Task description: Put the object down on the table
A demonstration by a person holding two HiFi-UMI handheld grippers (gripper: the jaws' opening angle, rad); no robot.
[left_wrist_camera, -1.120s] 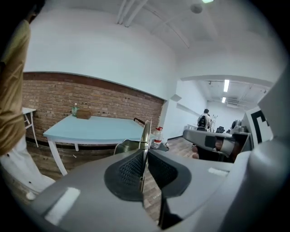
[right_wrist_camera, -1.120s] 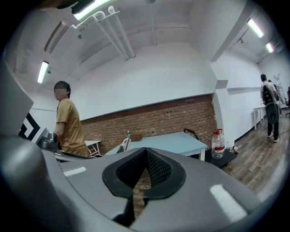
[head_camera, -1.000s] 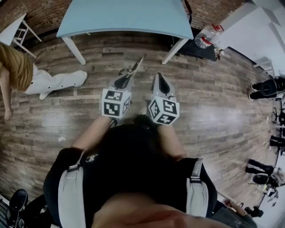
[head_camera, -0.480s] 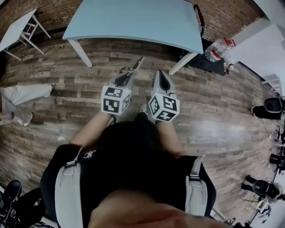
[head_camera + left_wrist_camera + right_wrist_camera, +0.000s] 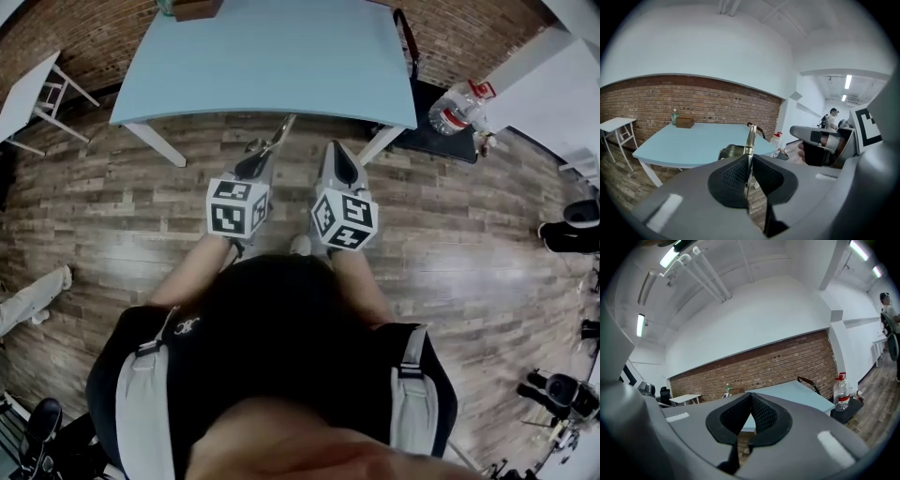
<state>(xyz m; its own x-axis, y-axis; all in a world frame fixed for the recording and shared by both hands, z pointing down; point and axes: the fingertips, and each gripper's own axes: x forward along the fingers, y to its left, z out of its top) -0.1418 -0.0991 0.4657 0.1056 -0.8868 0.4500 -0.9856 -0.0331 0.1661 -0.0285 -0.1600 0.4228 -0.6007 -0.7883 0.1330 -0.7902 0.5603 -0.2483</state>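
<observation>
Underfoot, brown wood-plank floor (image 5: 487, 225), backed by a red brick wall (image 5: 717, 101). Ahead, a broad pale-blue table with white legs (image 5: 272, 66), top mostly bare; at its far edge a small brown box (image 5: 685, 122) beside a green bottle (image 5: 674, 116). Off left, a small white side table (image 5: 23, 89); off right, near the blue table's corner, a big clear water jug with red cap (image 5: 455, 101). Left claw (image 5: 261, 161) clamped tight on a thin silvery metal tool (image 5: 279, 134), held above the floor, its tip at the table's near edge as seen from above. Right claw (image 5: 336, 152) pressed together on itself, close beside the left. Wide bare stretch of tabletop straight ahead of the tool, between the two front legs.
</observation>
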